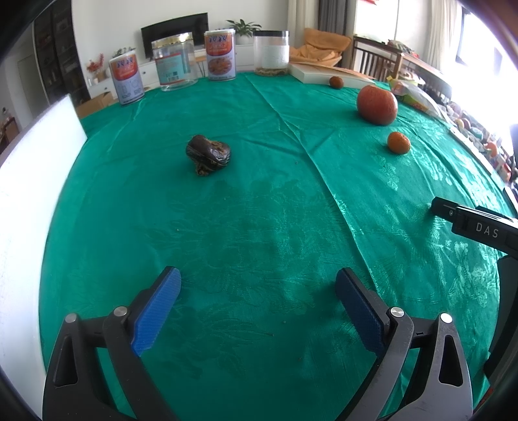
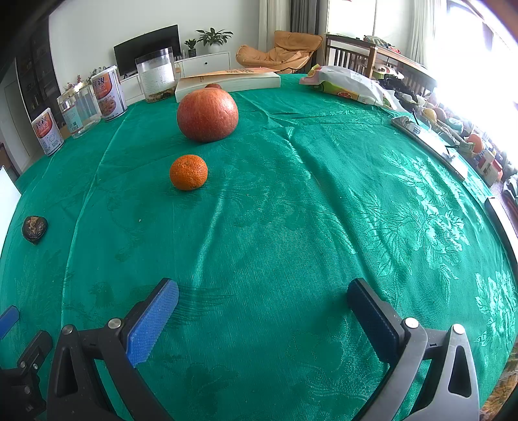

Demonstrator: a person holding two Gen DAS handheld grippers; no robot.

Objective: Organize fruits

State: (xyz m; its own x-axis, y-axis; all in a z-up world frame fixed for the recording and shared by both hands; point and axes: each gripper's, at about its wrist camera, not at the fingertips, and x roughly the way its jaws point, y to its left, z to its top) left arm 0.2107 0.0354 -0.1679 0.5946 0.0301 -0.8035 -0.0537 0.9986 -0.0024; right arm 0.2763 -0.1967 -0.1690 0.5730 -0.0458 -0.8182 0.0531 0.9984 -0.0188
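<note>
Green shiny cloth (image 1: 259, 200) is spread over a big table, and a living room is seen behind it. At the upper middle of the left wrist view, a black TV (image 1: 174, 29) and a potted plant (image 1: 243, 29) are seen by the white wall.

Along the far edge of the table, tins and clear jars (image 1: 174, 61) are lined up. A thick white book (image 2: 226, 82) is laid flat near them, at the upper middle of the right wrist view. A crinkly snack bag (image 2: 349, 85) is seen at the upper right.

A big orange fruit (image 2: 207, 115) is set in the upper middle of the right wrist view. A small orange (image 2: 188, 172) is placed just below it, near but not touching. Another small orange (image 1: 336, 81) is seen far back in the left wrist view, close to the book. A dark brown wrinkled lump (image 1: 208, 154) is seen alone, left of the middle in the left wrist view. What it is cannot be told.

The left gripper (image 1: 257, 307) is held wide open at the bottom of its view, and nothing is held between its blue pads (image 1: 157, 315). The right gripper (image 2: 262, 319) is spread wide too, with nothing held. Both are kept above bare cloth, well apart from the fruits.
</note>
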